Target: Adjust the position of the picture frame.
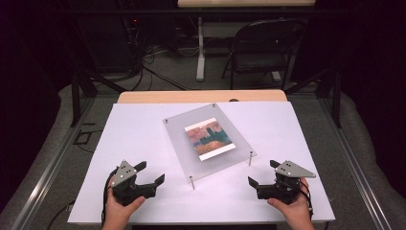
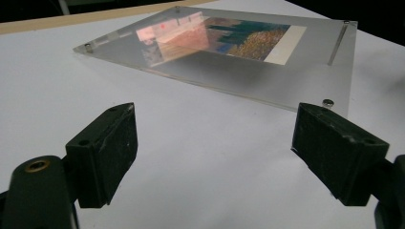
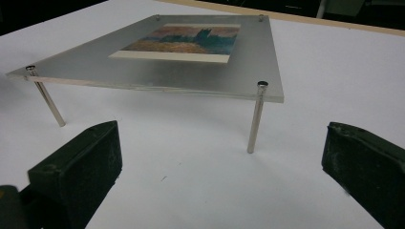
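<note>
A clear acrylic panel [image 1: 209, 140] stands on thin metal legs in the middle of the white table top [image 1: 134, 139]. A small landscape print [image 1: 209, 139] lies on it. The near legs [image 3: 255, 119] lift its front edge off the table. My left gripper [image 1: 150, 173] rests near the front left, open, with nothing between its jaws, which point toward the panel [image 2: 224, 57]. My right gripper [image 1: 262, 173] rests near the front right, open and empty, facing the panel [image 3: 167, 67] from a short distance. A hand holds each gripper.
A wooden table edge [image 1: 201, 96] runs behind the white top. A dark folding chair [image 1: 261, 48] and a table leg [image 1: 200, 48] stand beyond on the floor, with cables [image 1: 158, 74] lying about. Metal rails [image 1: 43, 177] flank the table.
</note>
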The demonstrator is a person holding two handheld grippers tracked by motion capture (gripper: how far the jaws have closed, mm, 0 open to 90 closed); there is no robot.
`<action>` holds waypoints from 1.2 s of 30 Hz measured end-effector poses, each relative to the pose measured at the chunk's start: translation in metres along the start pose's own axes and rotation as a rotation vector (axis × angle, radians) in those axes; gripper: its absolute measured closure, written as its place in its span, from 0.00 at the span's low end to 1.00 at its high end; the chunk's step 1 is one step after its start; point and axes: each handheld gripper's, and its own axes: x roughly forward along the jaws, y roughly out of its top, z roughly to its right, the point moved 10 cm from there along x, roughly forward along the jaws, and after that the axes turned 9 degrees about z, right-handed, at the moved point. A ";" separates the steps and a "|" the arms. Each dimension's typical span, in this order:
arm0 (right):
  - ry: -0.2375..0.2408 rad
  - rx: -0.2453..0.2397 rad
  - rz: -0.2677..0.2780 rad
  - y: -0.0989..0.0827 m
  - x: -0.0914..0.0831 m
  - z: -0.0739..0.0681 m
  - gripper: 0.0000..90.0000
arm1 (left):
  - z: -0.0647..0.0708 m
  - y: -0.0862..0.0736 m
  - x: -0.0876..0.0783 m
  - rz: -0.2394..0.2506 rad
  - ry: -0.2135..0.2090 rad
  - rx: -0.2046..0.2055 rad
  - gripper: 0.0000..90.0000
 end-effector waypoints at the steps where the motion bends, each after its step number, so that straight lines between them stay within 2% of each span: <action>1: -0.001 0.001 0.002 0.000 0.000 0.000 0.00 | 0.000 0.000 0.000 0.002 0.003 -0.001 0.17; 7: -0.010 -0.005 -0.002 0.001 0.002 -0.002 0.00 | -0.001 -0.003 -0.003 -0.015 0.008 -0.015 0.14; 10: -0.009 -0.020 -0.011 0.000 0.003 -0.005 0.00 | 0.000 -0.004 -0.003 -0.026 0.016 -0.009 0.13; 21: -0.012 -0.030 -0.012 0.000 0.002 -0.007 0.00 | 0.007 -0.005 -0.002 -0.039 -0.013 0.002 0.13; 27: -0.011 -0.018 -0.016 -0.001 0.003 -0.006 0.00 | 0.013 -0.004 0.001 -0.042 -0.038 -0.035 0.14; 30: -0.013 -0.016 -0.021 -0.002 0.003 -0.006 0.00 | 0.017 -0.001 0.007 -0.039 -0.061 -0.084 0.15; 33: -0.014 -0.007 -0.015 -0.001 0.002 -0.004 0.00 | 0.021 0.000 0.012 -0.057 -0.075 -0.098 0.15; 35: -0.014 -0.004 -0.007 0.000 0.002 -0.003 0.00 | 0.026 0.003 0.016 -0.068 -0.094 -0.101 0.15; 36: -0.014 -0.002 -0.010 -0.001 0.002 -0.003 0.00 | 0.030 0.005 0.018 -0.072 -0.116 -0.118 0.15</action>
